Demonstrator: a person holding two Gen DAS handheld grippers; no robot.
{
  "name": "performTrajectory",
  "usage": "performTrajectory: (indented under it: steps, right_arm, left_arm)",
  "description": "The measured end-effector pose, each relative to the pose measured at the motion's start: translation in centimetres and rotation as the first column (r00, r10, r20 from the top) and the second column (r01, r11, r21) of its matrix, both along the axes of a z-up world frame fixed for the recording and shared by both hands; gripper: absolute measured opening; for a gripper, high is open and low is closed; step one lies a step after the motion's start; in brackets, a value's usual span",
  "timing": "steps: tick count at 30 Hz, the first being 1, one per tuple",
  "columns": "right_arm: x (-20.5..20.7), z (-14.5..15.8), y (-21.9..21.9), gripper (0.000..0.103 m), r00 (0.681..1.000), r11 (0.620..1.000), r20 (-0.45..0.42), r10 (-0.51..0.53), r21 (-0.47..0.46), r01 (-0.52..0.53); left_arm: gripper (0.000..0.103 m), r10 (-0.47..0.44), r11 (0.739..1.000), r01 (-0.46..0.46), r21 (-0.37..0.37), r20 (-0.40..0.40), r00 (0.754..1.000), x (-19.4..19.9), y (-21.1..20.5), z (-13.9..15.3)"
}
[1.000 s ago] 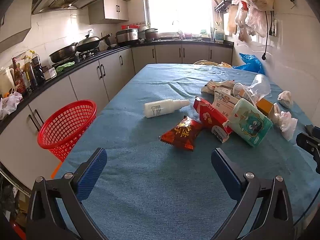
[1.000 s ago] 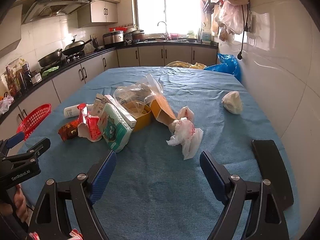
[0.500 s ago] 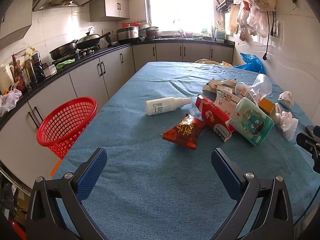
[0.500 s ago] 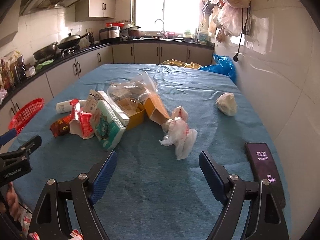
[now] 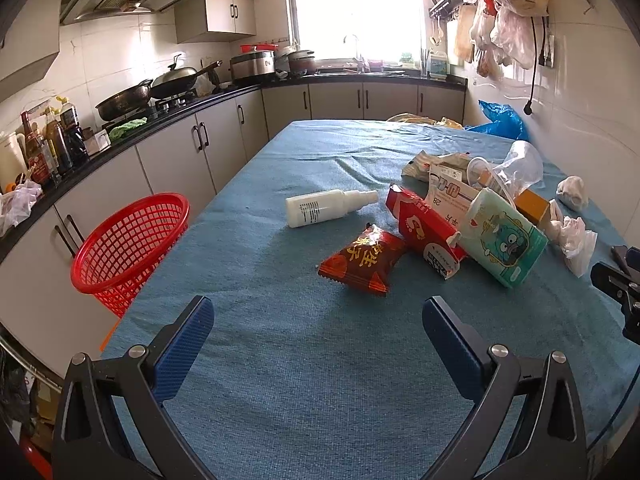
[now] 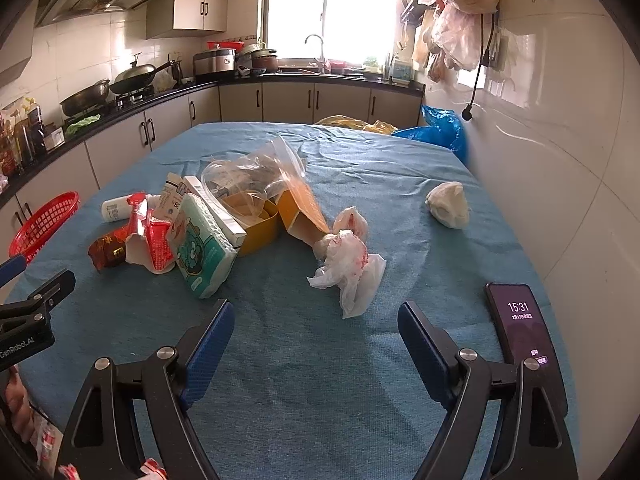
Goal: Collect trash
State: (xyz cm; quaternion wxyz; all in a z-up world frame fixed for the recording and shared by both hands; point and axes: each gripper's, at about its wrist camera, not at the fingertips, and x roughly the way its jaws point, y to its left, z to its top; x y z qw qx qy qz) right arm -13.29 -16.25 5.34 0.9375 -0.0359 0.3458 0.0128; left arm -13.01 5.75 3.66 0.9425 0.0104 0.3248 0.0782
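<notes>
Since the earlier frames, almost nothing had moved on the table; only the right view had shifted a little, so the phone (image 6: 520, 322) came fully into sight with its screen lit.

The left gripper (image 5: 318, 320) hung over the blue cloth (image 5: 304, 380) with its jaws released wide and nothing between them. Just ahead of the jaws, slightly toward the right finger, lay the red snack bag (image 5: 362, 261). Further ahead lay the white bottle (image 5: 326, 208) on its side. Ahead and right of the right finger were the red pack (image 5: 424, 228) and the tissue pack (image 5: 502, 242), touching each other. The red basket (image 5: 132, 244) stood off the table edge, left of the left finger and well apart from the trash.

The right gripper (image 6: 316, 318) also had its jaws spread wide and empty. Just ahead of the gap, nearer the right finger, lay the crumpled white bag (image 6: 352, 270). Ahead and left of the left finger stood the tissue pack (image 6: 204, 246), and beyond it the yellow box (image 6: 256, 226) under a clear bag (image 6: 256, 172). A white wad (image 6: 448, 204) lay alone, far ahead and right of the right finger. The phone lay just outside the right finger.
</notes>
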Motion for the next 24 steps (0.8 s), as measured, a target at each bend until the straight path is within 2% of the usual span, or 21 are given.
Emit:
performTrajectory:
  steps: [15, 24]
  right_arm:
    - [0.6, -0.5, 0.0, 0.087, 1.000, 1.000, -0.013, 0.003, 0.005, -0.003]
    - [1.9, -0.7, -0.8, 0.082, 0.999, 0.999, -0.038, 0.011, 0.043, -0.009]
  left_arm:
    - [0.103, -0.004, 1.000, 0.004, -0.006, -0.012, 1.000, 0.3, 0.3, -0.1]
    - [0.103, -0.022, 0.999, 0.021, -0.028, -0.035, 0.999, 1.2, 1.0, 0.2]
